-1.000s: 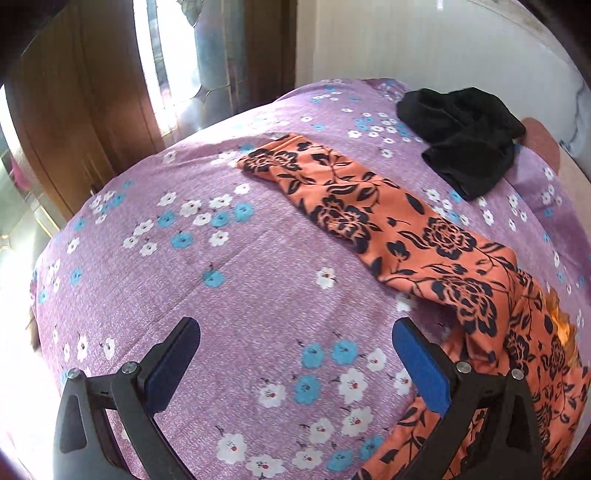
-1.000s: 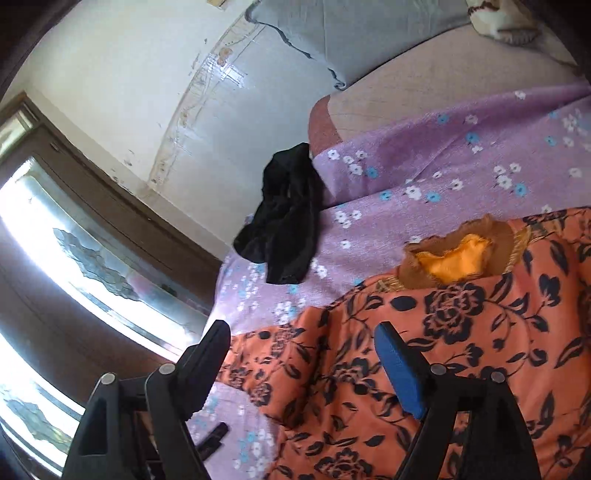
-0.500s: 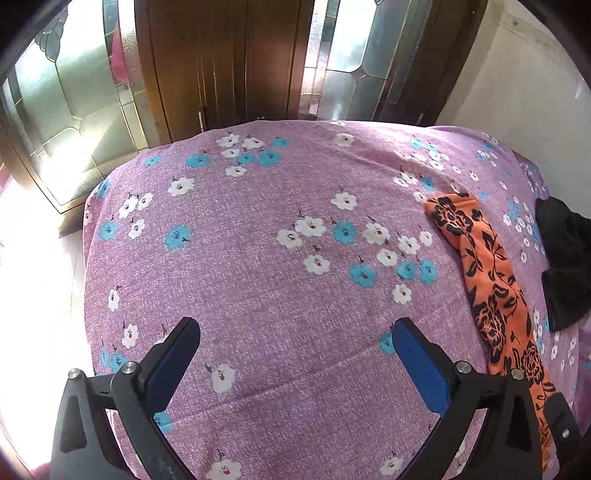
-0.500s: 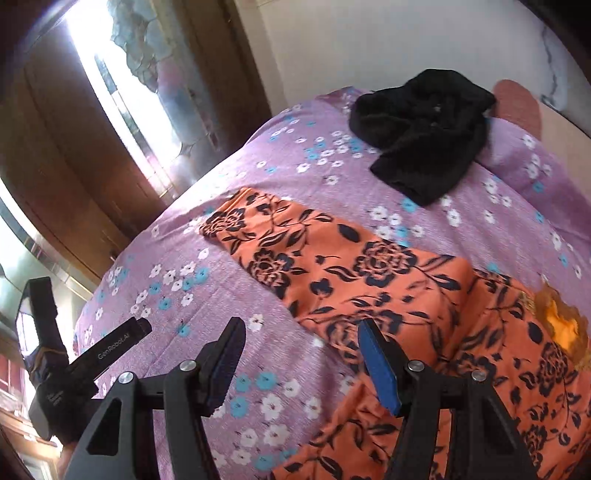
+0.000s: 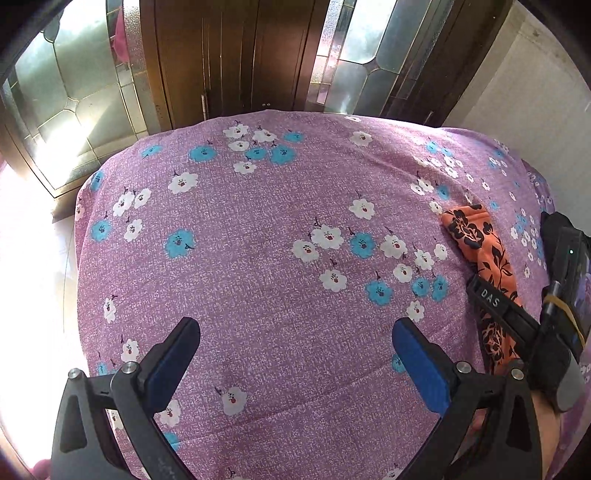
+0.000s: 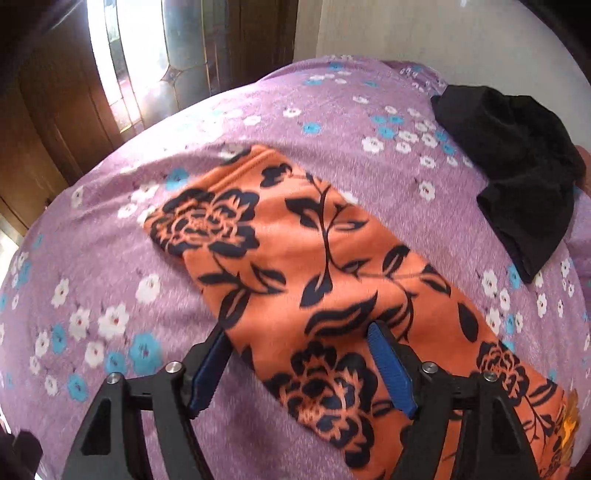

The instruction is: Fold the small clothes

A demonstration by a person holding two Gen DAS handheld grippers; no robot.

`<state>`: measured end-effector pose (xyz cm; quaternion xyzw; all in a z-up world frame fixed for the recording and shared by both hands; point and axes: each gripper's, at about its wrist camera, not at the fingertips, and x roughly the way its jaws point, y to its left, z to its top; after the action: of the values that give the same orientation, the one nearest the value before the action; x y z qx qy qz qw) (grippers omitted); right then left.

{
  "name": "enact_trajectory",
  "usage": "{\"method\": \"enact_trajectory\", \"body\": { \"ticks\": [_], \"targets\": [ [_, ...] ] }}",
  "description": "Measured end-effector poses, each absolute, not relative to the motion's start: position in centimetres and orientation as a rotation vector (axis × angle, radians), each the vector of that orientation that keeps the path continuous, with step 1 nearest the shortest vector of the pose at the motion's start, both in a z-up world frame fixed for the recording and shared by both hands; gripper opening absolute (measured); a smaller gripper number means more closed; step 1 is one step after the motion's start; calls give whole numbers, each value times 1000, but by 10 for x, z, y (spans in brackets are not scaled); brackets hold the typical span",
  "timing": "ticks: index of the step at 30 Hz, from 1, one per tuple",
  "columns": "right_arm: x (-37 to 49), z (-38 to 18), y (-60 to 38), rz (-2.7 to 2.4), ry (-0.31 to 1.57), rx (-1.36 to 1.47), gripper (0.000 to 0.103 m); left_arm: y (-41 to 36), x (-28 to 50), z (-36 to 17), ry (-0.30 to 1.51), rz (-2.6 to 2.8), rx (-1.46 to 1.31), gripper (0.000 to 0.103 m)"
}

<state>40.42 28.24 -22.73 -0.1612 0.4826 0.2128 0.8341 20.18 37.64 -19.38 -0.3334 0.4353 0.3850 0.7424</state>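
right gripper (image 6: pixel 299 332): jaws apart and just widened after a brief narrowing; they straddle the near edge of the orange floral garment (image 6: pixel 295 266), one blue pad off its left margin over the bedsheet (image 6: pixel 110 258), the other above the printed cloth. whether the tips touch the fabric cannot be told. nothing is clamped.

left gripper (image 5: pixel 295 332): jaws wide apart above bare purple flowered sheet, nothing between them, pads clear of any cloth. in the left wrist view the right-hand tool shows at the right edge, dark, with a lettered bar lying across the orange garment's narrow end (image 5: pixel 476 240).

task item: the orange garment with black flowers lies flat as a long strip running diagonally from the near right corner to about mid-bed, its hemmed end farthest from the right gripper. a yellow patch (image 6: pixel 570 417) shows at its near right end.

farther: a black garment (image 6: pixel 517 162) lies crumpled near the far right of the bed, well apart from the orange one.

beyond the bed: dark wooden doors with leaded glass panels (image 5: pixel 74 96), and a pale wall (image 6: pixel 406 26).
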Motion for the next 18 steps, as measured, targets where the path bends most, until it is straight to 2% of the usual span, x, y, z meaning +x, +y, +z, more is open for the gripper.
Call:
{"method": "enact_trajectory", "body": {
  "ticks": [1,2,3,4,5,11,18],
  "targets": [
    [412,-230,283,435,1036,-308,78,375,204,-193,952,839,-726,103],
    [419,-231,284,418,1042,-281,71,373,206,-191,949,833,-721,103],
    [422,-228,288,410,1025,-283,40,371,208,-190,949,826,-715,103],
    [424,-224,290,412,1004,-305,23,369,210,-190,951,820,-708,103],
    [425,-221,289,401,996,-316,14,367,212,-189,953,813,-703,103],
    [416,-161,218,468,904,-35,12,339,227,-186,949,694,-661,103],
    [371,-64,48,401,720,235,12,252,260,-172,943,415,-435,103]
  ]
}}
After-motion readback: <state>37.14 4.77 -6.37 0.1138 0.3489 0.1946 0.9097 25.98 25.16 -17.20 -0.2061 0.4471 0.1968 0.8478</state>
